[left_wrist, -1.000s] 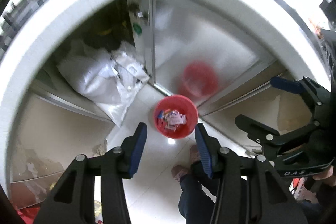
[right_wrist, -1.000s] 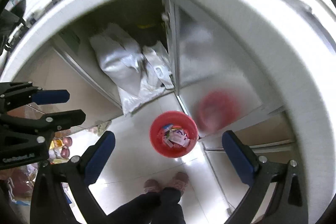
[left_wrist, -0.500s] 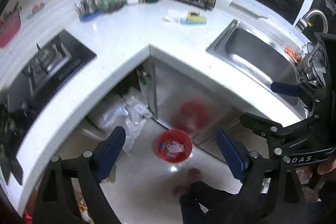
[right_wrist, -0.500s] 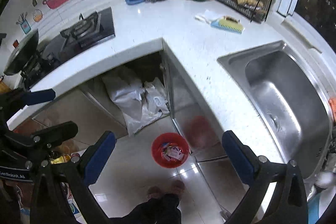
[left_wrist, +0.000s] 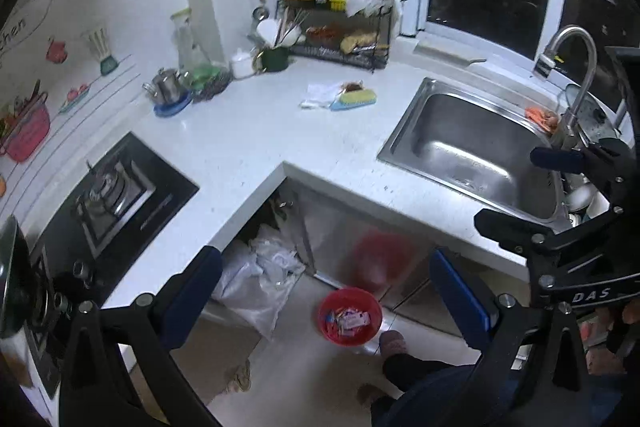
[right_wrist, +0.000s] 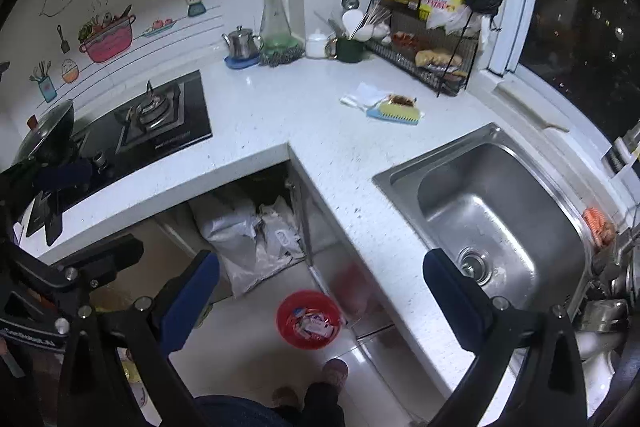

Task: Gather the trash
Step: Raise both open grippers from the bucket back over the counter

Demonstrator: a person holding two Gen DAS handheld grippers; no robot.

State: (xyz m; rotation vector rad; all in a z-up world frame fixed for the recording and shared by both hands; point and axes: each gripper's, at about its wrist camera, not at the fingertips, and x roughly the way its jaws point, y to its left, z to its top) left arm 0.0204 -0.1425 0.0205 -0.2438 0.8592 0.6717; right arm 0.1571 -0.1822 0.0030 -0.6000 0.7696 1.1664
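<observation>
Left gripper (left_wrist: 326, 287) jaws just opened wide, empty; right gripper (right_wrist: 322, 289) wide, empty; crumpled white plastic wrapper (left_wrist: 320, 95) near white countertop (left_wrist: 248, 143) back edge; light, limp, prob. slippery; pinch raised fold; round red plastic bin (left_wrist: 349, 315) on floor.

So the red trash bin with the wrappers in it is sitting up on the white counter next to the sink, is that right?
Not quite. The red trash bin with the wrappers does hold trash, but it stands on the floor below the counter, near the person's feet, not beside the sink. The right wrist view shows this clearly.
</observation>
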